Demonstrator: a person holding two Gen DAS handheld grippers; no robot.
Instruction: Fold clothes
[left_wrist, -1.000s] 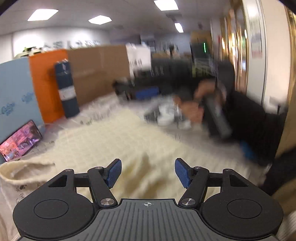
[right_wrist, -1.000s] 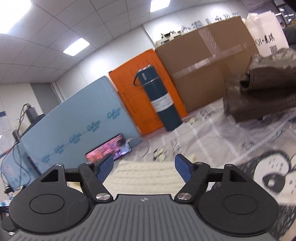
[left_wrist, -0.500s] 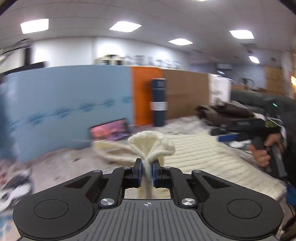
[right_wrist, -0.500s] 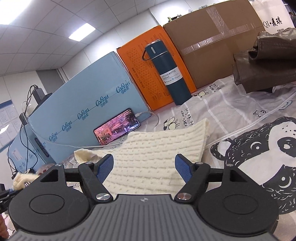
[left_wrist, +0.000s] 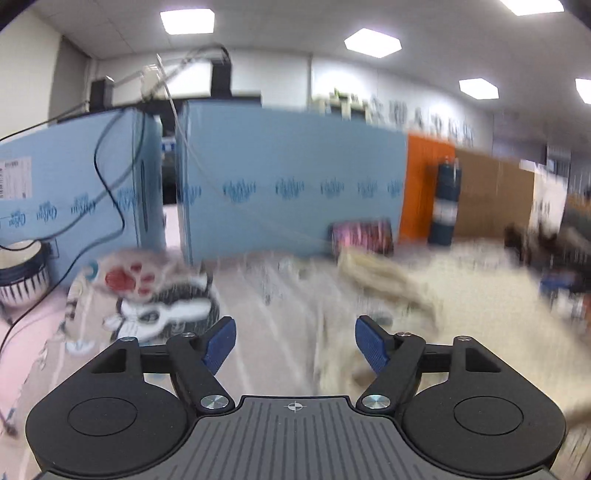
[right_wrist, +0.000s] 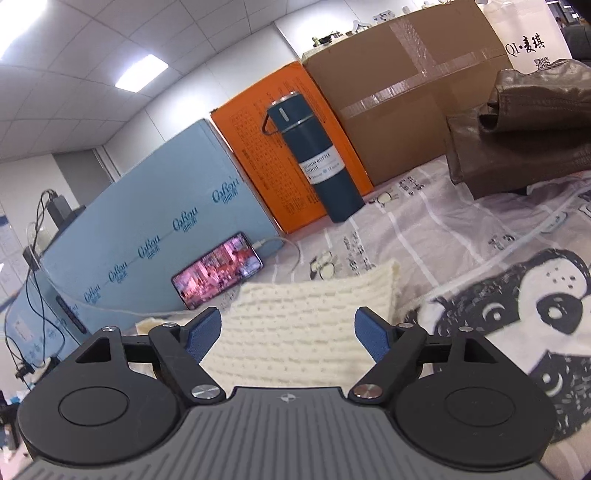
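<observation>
A cream knitted sweater (right_wrist: 306, 325) lies flat on the printed bedsheet (right_wrist: 480, 243). In the right wrist view my right gripper (right_wrist: 288, 334) hovers open just above its near part, with nothing between the blue pads. In the blurred left wrist view the sweater (left_wrist: 391, 284) lies bunched to the right. My left gripper (left_wrist: 293, 345) is open over the bare sheet (left_wrist: 266, 332) to the left of it and holds nothing.
At the back stand a blue foam board (right_wrist: 147, 243), an orange box (right_wrist: 280, 147), a dark blue flask (right_wrist: 314, 158) and a cardboard box (right_wrist: 402, 96). A lit phone (right_wrist: 218, 275) leans on the board. A brown jacket (right_wrist: 517, 129) lies right. Cables (left_wrist: 110, 192) hang left.
My left gripper had pinched a fold of the sweater half a second ago; now it has let go, opened and swung left. The right gripper stayed open, drifting slightly closer to the sweater.
</observation>
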